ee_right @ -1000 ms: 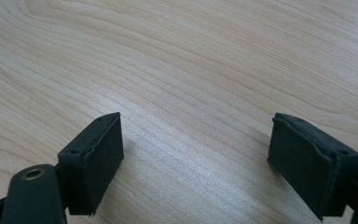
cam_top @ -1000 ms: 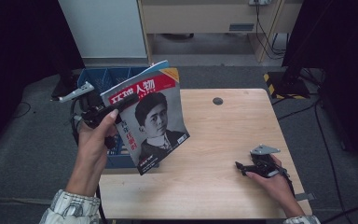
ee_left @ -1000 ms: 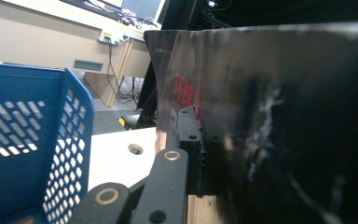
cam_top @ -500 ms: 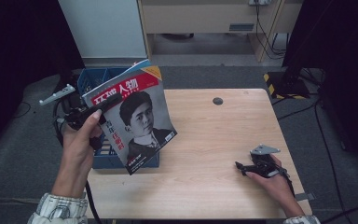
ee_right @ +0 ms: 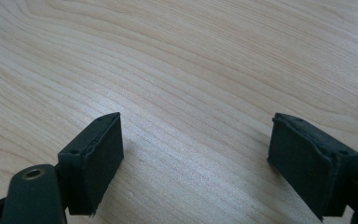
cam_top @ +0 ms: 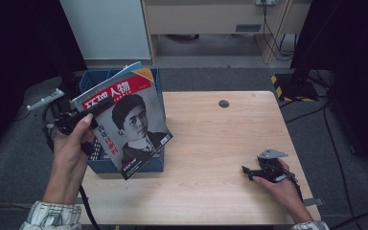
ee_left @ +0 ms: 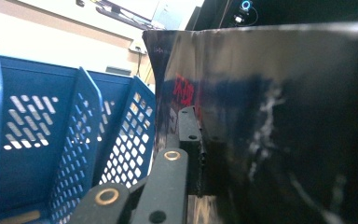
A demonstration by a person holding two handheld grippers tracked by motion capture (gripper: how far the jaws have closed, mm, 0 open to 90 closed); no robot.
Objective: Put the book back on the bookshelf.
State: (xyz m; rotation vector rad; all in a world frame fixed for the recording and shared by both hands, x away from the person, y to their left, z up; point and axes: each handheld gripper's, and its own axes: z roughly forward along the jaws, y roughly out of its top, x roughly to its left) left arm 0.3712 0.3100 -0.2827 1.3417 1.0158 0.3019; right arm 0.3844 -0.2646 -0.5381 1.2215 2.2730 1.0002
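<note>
Left gripper [cam_top: 84,115] held above the left edge of the counter [cam_top: 211,143], jaws clenched on the upper left edge of a magazine [cam_top: 129,122]. Magazine lifted clear of the counter, tilted, cover facing up toward the high camera: red band with white lettering along the top, black-and-white portrait below. Lower corner of the magazine hanging over the near wall of a blue basket [cam_top: 143,165]. Basket sitting at the left side of the counter, perforated walls, partly hidden behind the magazine. Left hand [cam_top: 72,143] wrapped around the gripper body, sleeve at the near left corner.

From the left gripper view: glossy dark magazine cover [ee_left: 279,126] pressed against one black jaw, red characters faintly visible near the grip, blue basket [ee_left: 74,140] with its slotted walls just to the left. Second jaw hidden behind the magazine.

Right gripper [cam_top: 261,172] resting on the near right part of the counter, well apart from magazine and basket, right hand [cam_top: 282,184] lying on top. Grey three-cornered plate on the gripper pointing away from the person. In the right gripper view, jaws released and spread wide over bare wood [ee_right: 191,70], with only wood between the pads [ee_right: 98,154].

Small dark round hole [cam_top: 224,103] in the far middle of the counter.
</note>
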